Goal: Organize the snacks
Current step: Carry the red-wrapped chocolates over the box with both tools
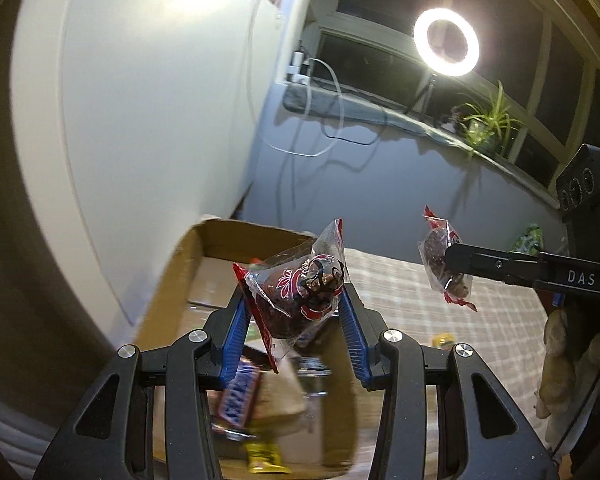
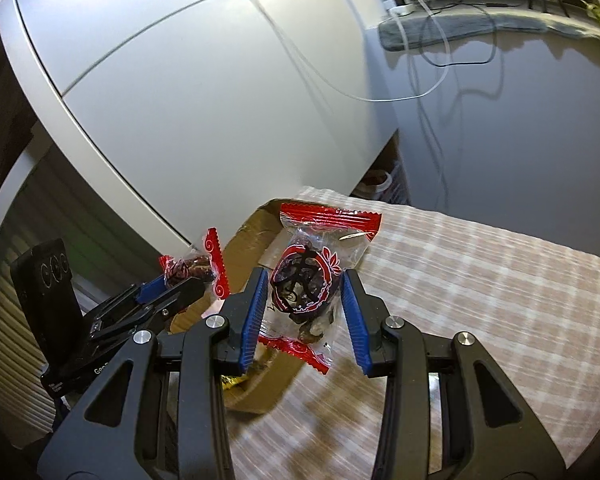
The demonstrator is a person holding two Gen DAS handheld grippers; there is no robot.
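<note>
Both claws are loaded right now. The left claw (image 1: pixel 296 304) has its blue pads (image 1: pixel 236 328) pinched on a clear, red-edged packet (image 1: pixel 300 284) with something dark and lumpy inside, held up in the air over the near end of the box (image 1: pixel 168 280). The right claw (image 2: pixel 304 300) grips a second packet (image 2: pixel 308 280) of the same kind, also up in the air, over the checked cloth (image 2: pixel 480 280) just right of the box.

My take on handling: these look very light, and the crinkly film is probably slick, so squeezing only the loose wrapper risks it sliding or swinging. Both claws seem to bite across the fat middle where the filling sits, which is the spot I'd pick. The crimped red ends are floppy and no good for a hold. The filling looks soft-ish, so no need to crush it.

Lower down in the left view, inside the box, there's a Snickers bar (image 1: pixel 240 396) and a yellow wrapper (image 1: pixel 264 460), both blurry. Further right on the cloth sits a small yellow snack (image 1: pixel 442 340), and a green one (image 1: pixel 530 240) lies near the far edge.

Beyond the box is a white cabinet (image 2: pixel 220 100), then a window sill with cables (image 1: pixel 324 120), a ring light (image 1: pixel 446 42) and a plant (image 1: pixel 488 120).
</note>
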